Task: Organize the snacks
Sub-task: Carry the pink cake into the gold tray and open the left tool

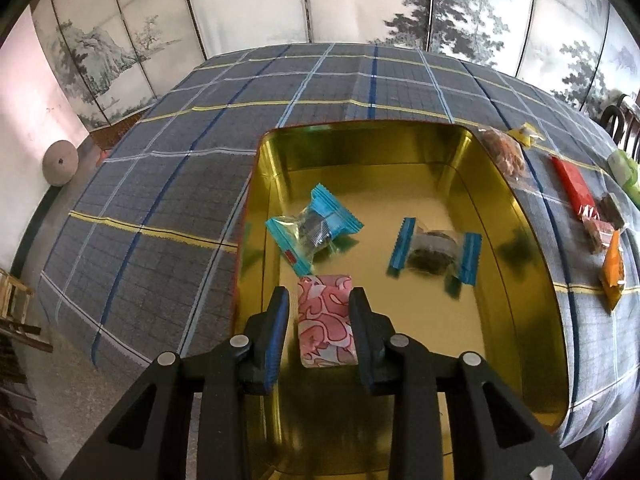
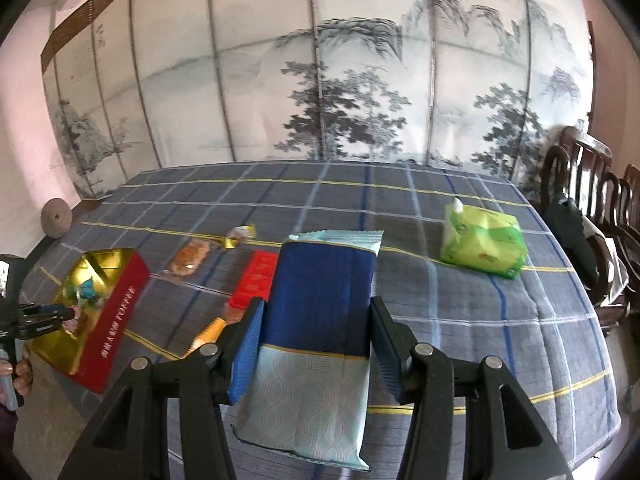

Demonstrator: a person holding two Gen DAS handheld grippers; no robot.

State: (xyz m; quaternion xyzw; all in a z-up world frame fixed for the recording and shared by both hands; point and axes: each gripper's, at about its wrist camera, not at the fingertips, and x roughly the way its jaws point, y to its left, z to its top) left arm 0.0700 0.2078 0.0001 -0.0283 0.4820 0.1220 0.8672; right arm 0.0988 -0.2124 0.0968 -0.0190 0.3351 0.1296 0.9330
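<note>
The pink-and-white patterned soft snack packet (image 1: 326, 320) sits between the fingers of the left tongs (image 1: 320, 300), low over the near floor of the open gold-lined rectangular tin with red outer walls (image 1: 532, 264). A thin gap shows at the left pad, while the right pad lies against the packet's edge; whether the packet is gripped or already lying on the tin floor cannot be told.

Only the left wrist view looks into the tin: two blue-ended clear wrappers, one crumpled at the left (image 1: 314, 228) and one flatter at the right (image 1: 434, 252), lie further in on the gold floor. To the tin's right, on the grey checked cloth covering the bench (image 1: 160, 200), are a clear bag of brownish snacks (image 1: 506, 152), a flat red packet (image 1: 572, 186) and an orange packet (image 1: 614, 270).

The right wrist view alone shows the tin's red side with pale lettering, the left tongs leaning into it from the left edge, and a hand (image 2: 18, 372) on their handle. It also shows the right tongs (image 2: 318, 312) closed on a tall packet, dark blue above and pale teal with a wavy pattern below (image 2: 320, 320), carried upright above the bench and clear of the cloth. Behind it a green plastic-wrapped pack (image 2: 484, 246) lies on the cloth, well apart from the tin.
</note>
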